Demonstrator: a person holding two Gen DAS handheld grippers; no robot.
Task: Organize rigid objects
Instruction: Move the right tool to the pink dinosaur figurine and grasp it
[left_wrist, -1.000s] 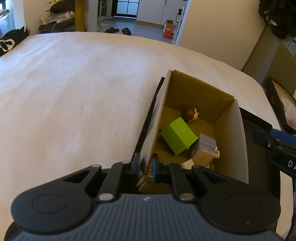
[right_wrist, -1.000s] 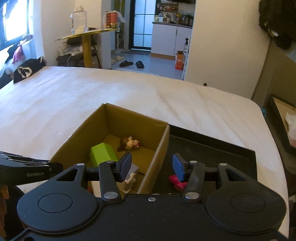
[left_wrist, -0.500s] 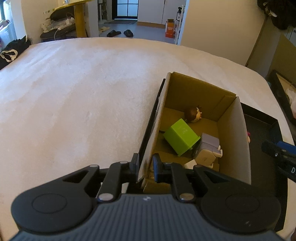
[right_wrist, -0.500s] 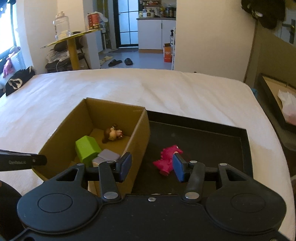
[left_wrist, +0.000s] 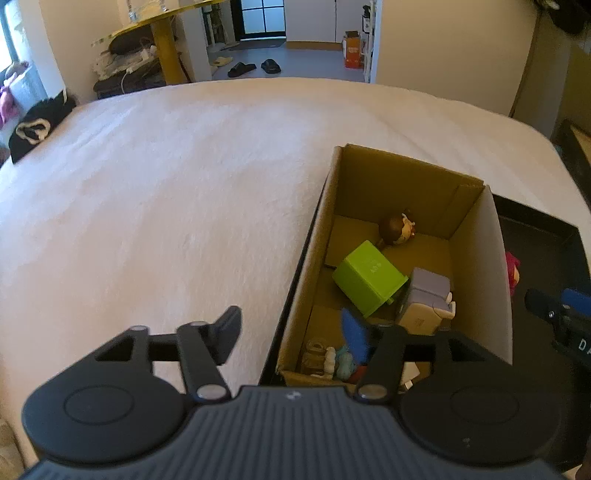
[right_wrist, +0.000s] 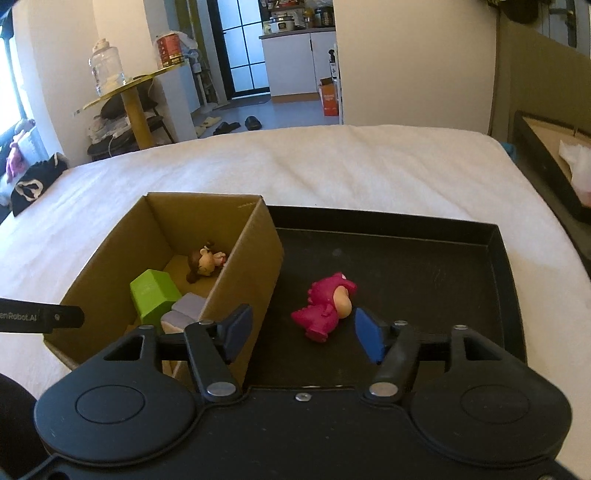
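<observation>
Right gripper (right_wrist: 303, 328) jaws opening around pink figure (right_wrist: 325, 308) at tray's (right_wrist: 502, 280) near edge, nothing clamped; left gripper (left_wrist: 295, 336) jaws opening off the box (left_wrist: 303, 280) wall, box risking sliding.

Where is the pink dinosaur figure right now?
In the right wrist view, the pink dinosaur figure lies in the black tray, right of the cardboard box.

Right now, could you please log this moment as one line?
left gripper: just opened, off cardboard box wall | right gripper: opening, empty, at pink figure in black tray
</observation>
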